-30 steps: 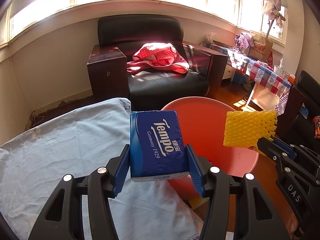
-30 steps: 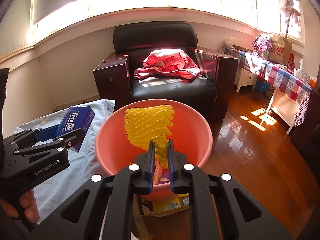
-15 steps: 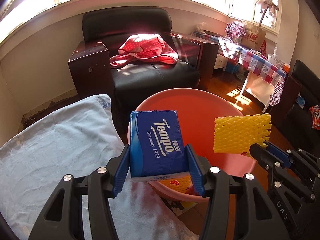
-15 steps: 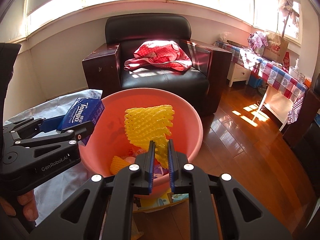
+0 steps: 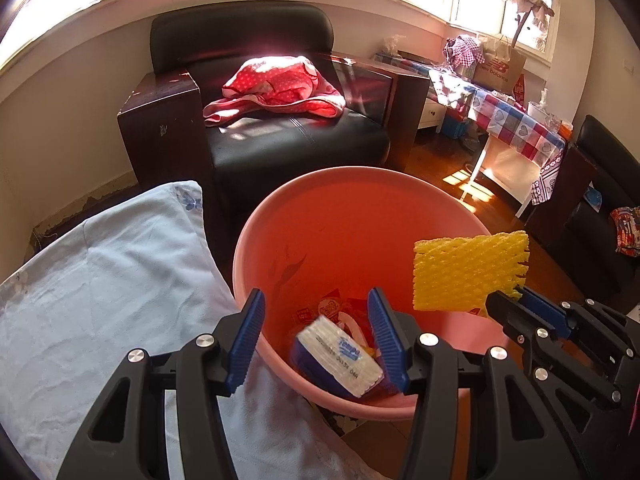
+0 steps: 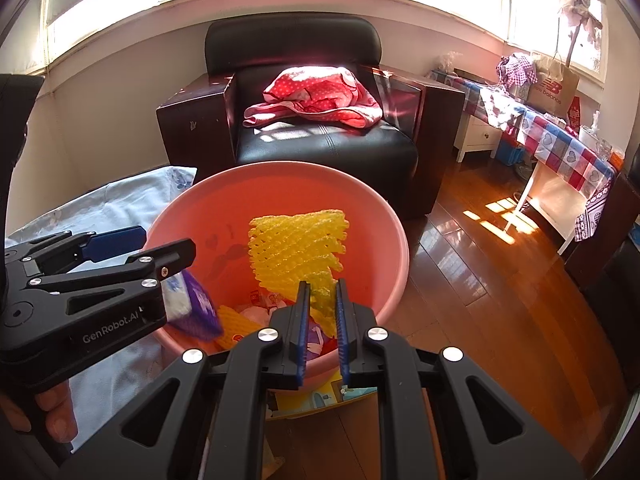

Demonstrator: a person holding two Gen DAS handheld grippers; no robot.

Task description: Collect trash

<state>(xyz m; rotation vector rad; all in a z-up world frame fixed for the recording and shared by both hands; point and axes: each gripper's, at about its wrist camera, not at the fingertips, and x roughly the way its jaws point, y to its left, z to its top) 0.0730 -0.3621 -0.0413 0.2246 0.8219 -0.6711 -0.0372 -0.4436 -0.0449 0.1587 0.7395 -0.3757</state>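
Sunlit room, armchair at 12 o'clock. Right gripper fingers clamped on foam net, directly above basin. Left gripper fingers apart, tissue pack loose below in basin.

Open basin mouth, crowded on both sides

The pink basin gapes at frame centre, its far inner wall bare; trash covers its bottom. The left hand-held gripper juts over the left rim, and yellow foam net hangs mid-mouth. Black armchair blocks behind; wooden floor lies open at right.
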